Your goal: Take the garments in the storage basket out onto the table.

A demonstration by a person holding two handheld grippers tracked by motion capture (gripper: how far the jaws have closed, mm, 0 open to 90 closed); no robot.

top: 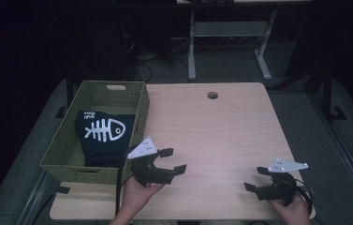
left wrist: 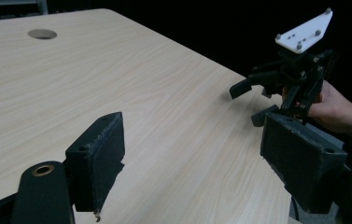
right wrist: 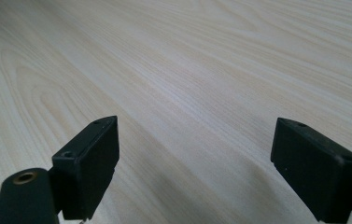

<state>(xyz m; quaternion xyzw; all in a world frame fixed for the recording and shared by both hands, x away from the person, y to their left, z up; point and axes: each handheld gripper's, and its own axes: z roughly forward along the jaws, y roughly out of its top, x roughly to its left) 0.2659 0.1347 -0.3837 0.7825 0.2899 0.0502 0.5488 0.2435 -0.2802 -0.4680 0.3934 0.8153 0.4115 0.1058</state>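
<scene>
High view: I have my left gripper (top: 173, 160) in the lower middle of the frame, over bare wood just right of the basket's near corner. Its jaws stand wide apart with nothing between them. Grey three-cornered plate on top, cable trailing down toward the bottom edge.

My right gripper (top: 255, 178) sits in the lower right of the frame, near the table's front edge, jaws pointing left toward the other one. Also spread, also gripping nothing. The two are well apart, with plain tabletop between.

Woven green basket (top: 69, 140) fills the left of the frame, at the table's left side. Inside it lies a folded dark garment (top: 100, 140) with a white fish-skeleton print facing up. It rests toward the near end of the basket. Neither tool touches the basket or the cloth; the left one is the nearer.

Light wooden table (top: 221, 126), round cable hole (top: 212, 95) near its far edge, upper middle of the frame.

Left gripper view: both black pads (left wrist: 99, 158) spread wide, only wood grain between them; right gripper visible at upper right, held by a hand (left wrist: 337, 105).

Right gripper view: pads (right wrist: 89, 163) apart, looking down at wood.
</scene>
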